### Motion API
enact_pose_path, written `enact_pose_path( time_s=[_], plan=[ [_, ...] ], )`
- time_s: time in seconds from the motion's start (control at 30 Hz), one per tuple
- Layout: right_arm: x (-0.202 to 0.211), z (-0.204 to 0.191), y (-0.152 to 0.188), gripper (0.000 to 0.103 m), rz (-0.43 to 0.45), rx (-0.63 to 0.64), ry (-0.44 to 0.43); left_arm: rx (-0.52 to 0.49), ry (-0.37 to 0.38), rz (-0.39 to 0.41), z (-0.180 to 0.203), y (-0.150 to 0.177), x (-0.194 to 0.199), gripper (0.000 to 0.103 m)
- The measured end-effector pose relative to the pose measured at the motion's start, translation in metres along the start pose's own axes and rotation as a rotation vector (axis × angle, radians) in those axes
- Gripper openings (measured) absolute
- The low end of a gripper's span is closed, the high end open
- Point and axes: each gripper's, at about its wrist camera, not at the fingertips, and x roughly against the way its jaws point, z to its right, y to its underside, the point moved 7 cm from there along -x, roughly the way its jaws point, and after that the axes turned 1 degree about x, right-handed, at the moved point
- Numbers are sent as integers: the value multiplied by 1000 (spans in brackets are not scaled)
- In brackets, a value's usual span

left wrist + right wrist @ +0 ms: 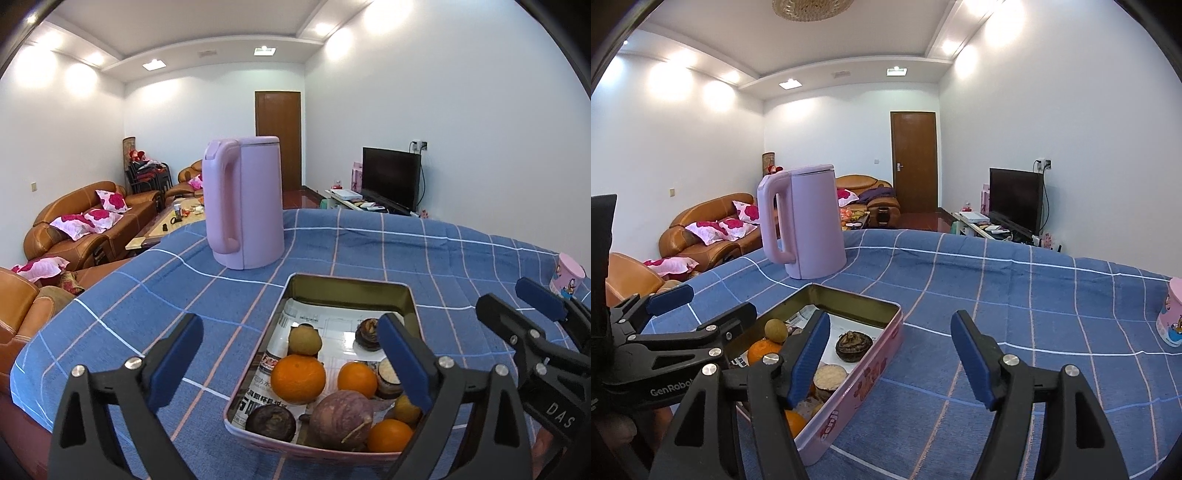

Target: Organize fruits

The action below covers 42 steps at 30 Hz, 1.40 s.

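A pink metal tin (408, 295) lined with newspaper sits on a blue checked tablecloth (424, 251), holding oranges (298, 378) and dark fruits. A pink kettle (243, 199) stands at twelve o'clock from it. The left gripper (291, 363) hovers over the tin, jaws apart, empty. The right gripper (892, 356) hovers at the tin's three o'clock, also apart and empty.

Bright, evenly lit room under ceiling lights (153, 65).
We see wall glare, soft shadows, sharp focus, and strong fisheye bending with dark corners.

Shiny metal tin (347, 291), paper lining (314, 325), woven checked cloth (424, 258)
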Motion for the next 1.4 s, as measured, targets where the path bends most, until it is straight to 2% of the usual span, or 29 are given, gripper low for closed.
enact_pose_path(
  time_s=[0.83,1.1,1.4],
  plan=[
    [9,5,-1,70,18,-13,8,-20,21,19,11,-3,10,101],
    [15,11,-2,71,28,-19,20,-37,11,47,15,-7,17,103],
    [19,14,-1,71,34,-19,24,-36,-2,36,15,-6,17,103]
  ],
)
